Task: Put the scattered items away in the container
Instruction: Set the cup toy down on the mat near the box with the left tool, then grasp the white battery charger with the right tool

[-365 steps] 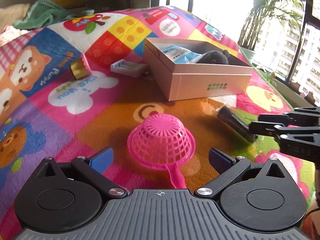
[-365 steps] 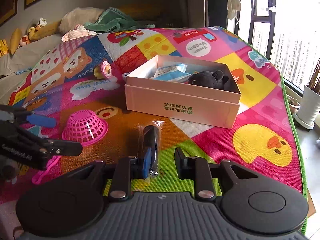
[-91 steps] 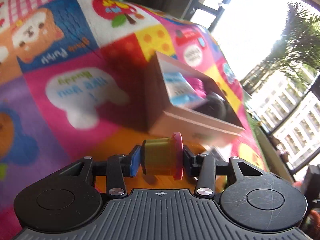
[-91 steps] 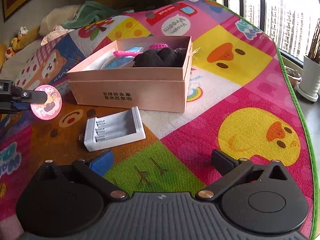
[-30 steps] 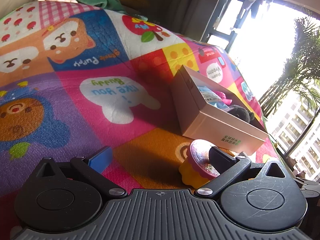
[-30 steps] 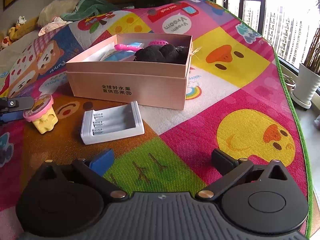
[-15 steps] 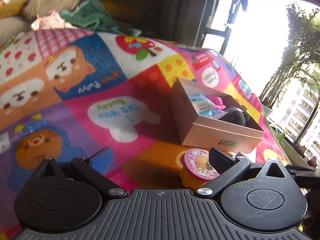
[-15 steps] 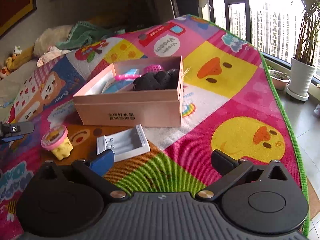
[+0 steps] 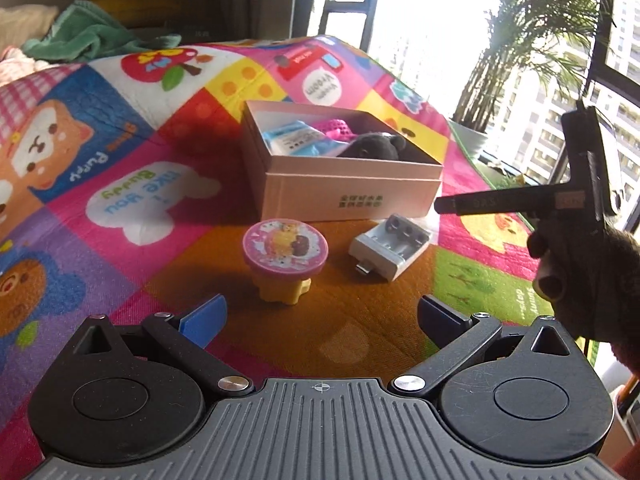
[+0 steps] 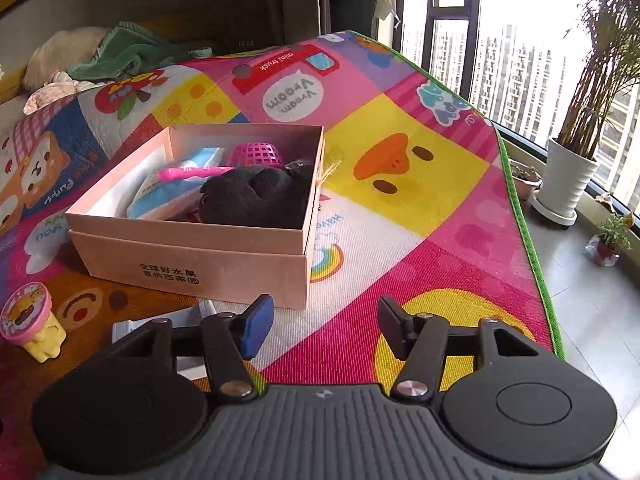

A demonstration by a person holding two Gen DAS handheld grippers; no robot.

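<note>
Hanging over the colourful cartoon-printed play mat (image 9: pixel 132 184), the left gripper (image 9: pixel 320 316) has its blue-padded jaws spread wide with nothing between them. Just ahead of it stands the small toy stamp with a round pink top and yellow base (image 9: pixel 285 258), upright on an orange patch of the mat. To the stamp's right lies the white plastic battery charger with empty slots (image 9: pixel 390 246), close to the front wall of the pale pink cardboard box (image 9: pixel 348 196).

The right gripper (image 10: pixel 324 326) has its jaws about half apart; they have just been closing, with nothing caught between them. The charger's white edge (image 10: pixel 192 314) shows partly hidden behind its left finger. In the left wrist view this gripper reaches in from the right as a dark bar, held by a hand in a dark glove (image 9: pixel 580 276).

Inside the open box lie a dark grey plush toy (image 10: pixel 256 196), a pink plastic mesh strainer with a handle (image 10: pixel 256 155) and a light blue packet (image 10: pixel 180 188). A crumpled green towel (image 10: pixel 136 54) lies beyond the mat's far edge, and a white potted plant (image 10: pixel 568 176) stands by the window.
</note>
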